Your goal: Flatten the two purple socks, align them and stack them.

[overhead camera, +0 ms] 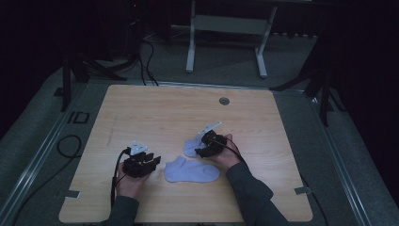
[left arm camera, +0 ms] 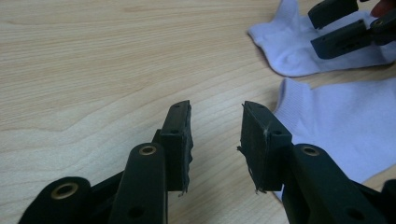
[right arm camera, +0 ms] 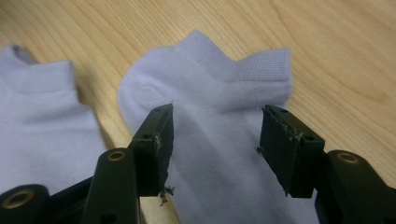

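Observation:
Two white ankle socks lie on the wooden table (overhead camera: 155,113). The nearer sock (overhead camera: 192,171) lies flat between my two hands. The farther sock (overhead camera: 189,146) lies under my right gripper (overhead camera: 201,149). In the right gripper view that gripper (right arm camera: 217,135) is open, its jaws straddling the farther sock (right arm camera: 219,88) just behind its ribbed cuff, and the nearer sock (right arm camera: 37,116) is at the left. My left gripper (left arm camera: 215,121) is open over bare wood, just left of the nearer sock's cuff (left arm camera: 345,126). The farther sock (left arm camera: 299,51) and the right gripper (left arm camera: 343,30) appear beyond it.
A round cable grommet (overhead camera: 224,100) sits near the table's far edge. Beyond the table stands a white desk frame (overhead camera: 190,47), with black stands and cables (overhead camera: 70,146) on the grey floor at the left. Tape tabs (overhead camera: 301,190) mark the near corners.

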### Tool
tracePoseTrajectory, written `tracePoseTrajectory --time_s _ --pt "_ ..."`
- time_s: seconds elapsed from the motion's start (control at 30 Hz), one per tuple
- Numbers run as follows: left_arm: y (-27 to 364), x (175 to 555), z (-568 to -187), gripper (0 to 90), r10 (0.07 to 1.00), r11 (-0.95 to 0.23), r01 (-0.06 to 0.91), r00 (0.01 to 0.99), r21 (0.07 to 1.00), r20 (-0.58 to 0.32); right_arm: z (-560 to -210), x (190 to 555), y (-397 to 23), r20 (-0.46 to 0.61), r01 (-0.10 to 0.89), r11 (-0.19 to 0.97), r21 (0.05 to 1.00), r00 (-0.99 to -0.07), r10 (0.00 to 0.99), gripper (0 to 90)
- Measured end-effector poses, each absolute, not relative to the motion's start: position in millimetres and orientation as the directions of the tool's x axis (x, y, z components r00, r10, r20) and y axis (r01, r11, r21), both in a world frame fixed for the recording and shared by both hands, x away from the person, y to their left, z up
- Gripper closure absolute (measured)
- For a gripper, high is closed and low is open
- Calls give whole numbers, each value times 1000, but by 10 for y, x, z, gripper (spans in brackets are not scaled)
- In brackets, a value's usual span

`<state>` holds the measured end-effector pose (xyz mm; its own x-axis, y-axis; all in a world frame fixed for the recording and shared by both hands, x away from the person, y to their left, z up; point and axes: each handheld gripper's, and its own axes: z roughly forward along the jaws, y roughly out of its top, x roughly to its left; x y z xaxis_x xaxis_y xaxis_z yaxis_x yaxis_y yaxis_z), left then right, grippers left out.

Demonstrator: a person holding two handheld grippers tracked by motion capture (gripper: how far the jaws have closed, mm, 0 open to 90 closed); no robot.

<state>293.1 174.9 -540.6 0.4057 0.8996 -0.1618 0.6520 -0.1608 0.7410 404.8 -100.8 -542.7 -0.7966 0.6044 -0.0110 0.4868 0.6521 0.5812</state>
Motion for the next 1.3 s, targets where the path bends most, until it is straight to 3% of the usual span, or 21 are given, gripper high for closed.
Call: tracePoseTrajectory --time_s 0.23,0.67,0.87,1.3 --pt "1780 2934 -5405 628 908 -151 656 388 739 -159 -5468 4063 -1014 -19 482 657 580 -798 602 484" --pt "1754 2938 -5424 626 912 -168 661 385 731 -139 -5485 4095 -1158 9 523 588 617 -752 660 857" --pt "1774 2939 -5423 630 912 -161 665 382 730 -147 -5475 4076 -1253 60 566 538 625 -721 690 866" --pt "1763 2900 -5414 638 911 -185 658 393 730 -124 -5116 3798 -1461 22 491 527 694 -745 666 862"
